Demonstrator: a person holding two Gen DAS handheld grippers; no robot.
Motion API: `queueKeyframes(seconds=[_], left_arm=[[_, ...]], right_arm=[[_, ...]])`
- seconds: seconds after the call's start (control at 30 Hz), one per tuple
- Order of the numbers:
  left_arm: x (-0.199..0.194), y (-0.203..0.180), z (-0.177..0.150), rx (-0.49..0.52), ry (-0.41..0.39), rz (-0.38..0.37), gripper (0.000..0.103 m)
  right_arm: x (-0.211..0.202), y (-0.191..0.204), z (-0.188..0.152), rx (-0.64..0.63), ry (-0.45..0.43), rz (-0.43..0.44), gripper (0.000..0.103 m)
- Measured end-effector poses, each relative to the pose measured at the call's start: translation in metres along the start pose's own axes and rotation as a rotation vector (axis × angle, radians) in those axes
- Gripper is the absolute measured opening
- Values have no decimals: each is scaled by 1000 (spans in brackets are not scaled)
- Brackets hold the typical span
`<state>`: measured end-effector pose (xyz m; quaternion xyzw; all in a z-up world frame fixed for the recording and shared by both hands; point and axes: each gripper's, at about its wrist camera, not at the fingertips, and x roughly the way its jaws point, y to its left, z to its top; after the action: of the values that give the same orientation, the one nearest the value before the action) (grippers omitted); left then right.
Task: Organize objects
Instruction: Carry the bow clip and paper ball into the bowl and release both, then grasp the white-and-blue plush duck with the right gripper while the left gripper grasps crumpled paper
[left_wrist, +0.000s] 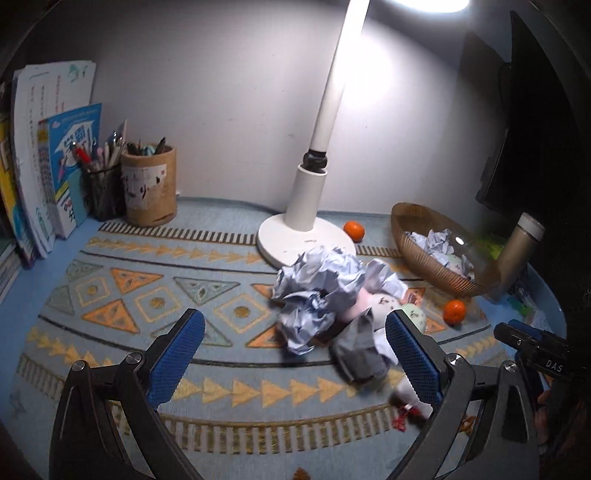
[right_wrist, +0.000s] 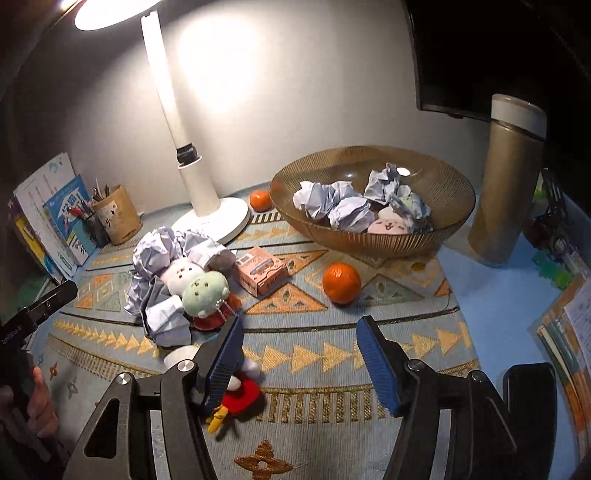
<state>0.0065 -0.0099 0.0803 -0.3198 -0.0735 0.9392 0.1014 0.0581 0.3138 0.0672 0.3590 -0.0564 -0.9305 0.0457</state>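
The heap of crumpled paper balls (right_wrist: 166, 251) and small plush toys (right_wrist: 205, 288) lies on the patterned mat (right_wrist: 388, 354) near the middle of the table, just in front of the lamp base (right_wrist: 218, 221). Organizing probably means sorting this heap, so the sound approach is one item at a time from its near edge, closing on a loose paper ball rather than on two things at once.

The left tool (left_wrist: 295, 354) is spread wide with nothing between its pads, the heap just ahead and to its right. The right tool (right_wrist: 299, 365) stands spread too, empty, a red-and-white plush (right_wrist: 240, 391) beside its left finger.

Around the heap: a pink carton (right_wrist: 262, 273) touching it, a tangerine (right_wrist: 341, 282) nearby, another (right_wrist: 260, 199) by the lamp. The amber bowl (right_wrist: 443, 221) already holds paper balls and plush, and a tall flask (right_wrist: 506, 184) stands close beside it, easily knocked over.
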Motion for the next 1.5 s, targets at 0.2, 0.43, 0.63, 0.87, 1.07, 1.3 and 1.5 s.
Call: queueKeyframes(seconds=[0.2,0.43,0.63,0.87,1.07,1.3,1.5], left_arm=[[24,22,-34,-68,54,9,98],[21,18,-34,-42,47,-37,98],[21,5,-34,-5,66,-123,97],[53,-41,-16,46,229,-345,84],[93,-53,-19,62,317,-313,65],[93,-47,-27,36,288,-321,50],[85,-43,-26,25,249,-335,50]], right_arm=[[18,5,-20,-20,15,-14,62],[14,12,-22,-61,-9,1,63],[28,12,-15,-21,97,233,63],[55,18,4,19,204,339,63],[66,12,-4,93,278,481,63],[11,39,-36,-38,315,588,63],[-4,52,-44,-226,253,311,63]])
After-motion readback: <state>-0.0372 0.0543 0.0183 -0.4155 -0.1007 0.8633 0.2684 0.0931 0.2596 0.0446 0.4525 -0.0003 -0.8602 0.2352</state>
